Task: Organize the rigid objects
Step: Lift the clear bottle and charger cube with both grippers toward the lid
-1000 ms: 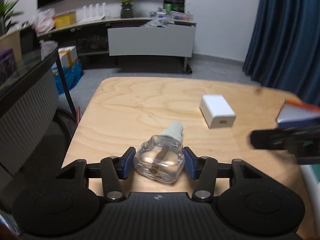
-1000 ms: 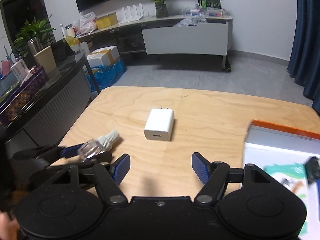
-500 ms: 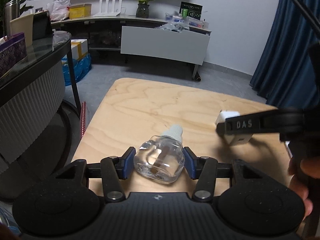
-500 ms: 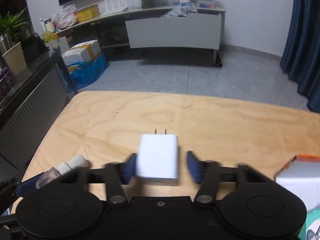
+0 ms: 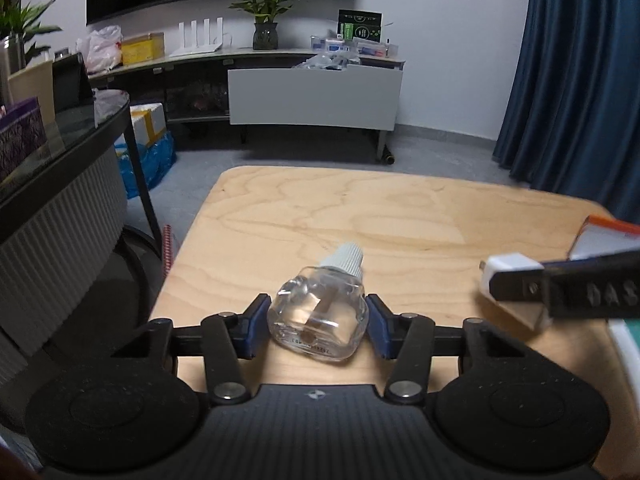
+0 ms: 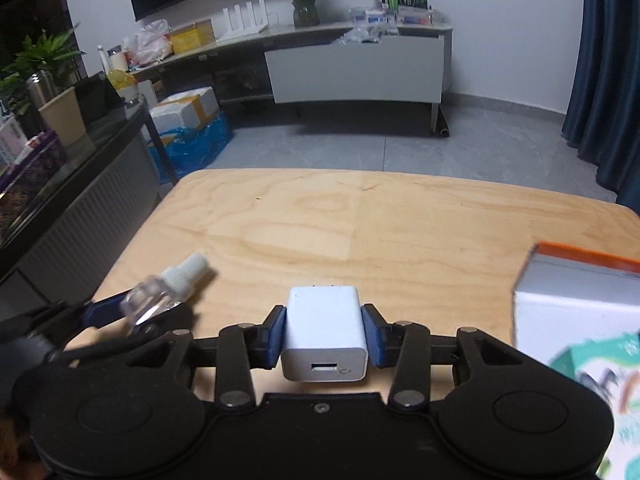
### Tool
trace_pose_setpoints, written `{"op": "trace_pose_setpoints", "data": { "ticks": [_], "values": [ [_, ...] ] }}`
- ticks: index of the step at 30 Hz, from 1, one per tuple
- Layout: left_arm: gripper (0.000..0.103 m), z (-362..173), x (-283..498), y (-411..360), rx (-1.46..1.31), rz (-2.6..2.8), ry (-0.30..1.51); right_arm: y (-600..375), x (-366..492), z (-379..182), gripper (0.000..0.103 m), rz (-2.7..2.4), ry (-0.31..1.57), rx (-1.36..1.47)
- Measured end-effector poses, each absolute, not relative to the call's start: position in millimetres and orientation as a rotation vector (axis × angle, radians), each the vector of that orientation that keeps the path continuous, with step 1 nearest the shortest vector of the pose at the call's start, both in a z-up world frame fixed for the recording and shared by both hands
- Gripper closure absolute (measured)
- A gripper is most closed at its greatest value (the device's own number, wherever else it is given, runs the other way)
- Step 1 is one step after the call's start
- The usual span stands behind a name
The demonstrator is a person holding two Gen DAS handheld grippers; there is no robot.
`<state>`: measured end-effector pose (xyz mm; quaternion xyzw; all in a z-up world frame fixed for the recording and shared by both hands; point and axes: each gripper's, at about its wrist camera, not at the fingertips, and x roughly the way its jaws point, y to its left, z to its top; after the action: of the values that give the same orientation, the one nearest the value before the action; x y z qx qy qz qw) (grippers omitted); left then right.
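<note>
My left gripper [image 5: 318,326] is shut on a small clear glass bottle [image 5: 320,320] with a ribbed white cap, held just above the wooden table [image 5: 360,216]. The bottle also shows in the right wrist view [image 6: 160,294], at the lower left. My right gripper [image 6: 324,338] is shut on a white USB charger block [image 6: 325,332], its port facing the camera. The charger shows in the left wrist view [image 5: 508,266] at the right, held by the right gripper's fingers [image 5: 568,292].
A white box with an orange edge [image 6: 580,284] stands at the table's right side, with a green-printed pack [image 6: 600,376] in front of it. A dark glass side table [image 5: 60,152] stands left of the wooden table. A TV bench [image 6: 352,64] is across the floor.
My right gripper moved onto the white charger, closed on it and drew it back toward the table's near right. My left gripper kept its hold on the bottle.
</note>
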<state>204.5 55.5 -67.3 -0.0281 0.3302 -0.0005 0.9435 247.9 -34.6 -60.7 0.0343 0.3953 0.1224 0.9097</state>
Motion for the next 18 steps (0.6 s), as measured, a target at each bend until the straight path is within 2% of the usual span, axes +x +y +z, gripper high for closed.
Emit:
{"op": "trace_pose_setpoints", "data": {
  "ticks": [18],
  "values": [
    [0.052, -18.0, 126.5, 25.6, -0.104, -0.057, 0.613, -63.3, 136.3, -12.3, 0.053, 0.278, 0.716, 0.149]
  ]
}}
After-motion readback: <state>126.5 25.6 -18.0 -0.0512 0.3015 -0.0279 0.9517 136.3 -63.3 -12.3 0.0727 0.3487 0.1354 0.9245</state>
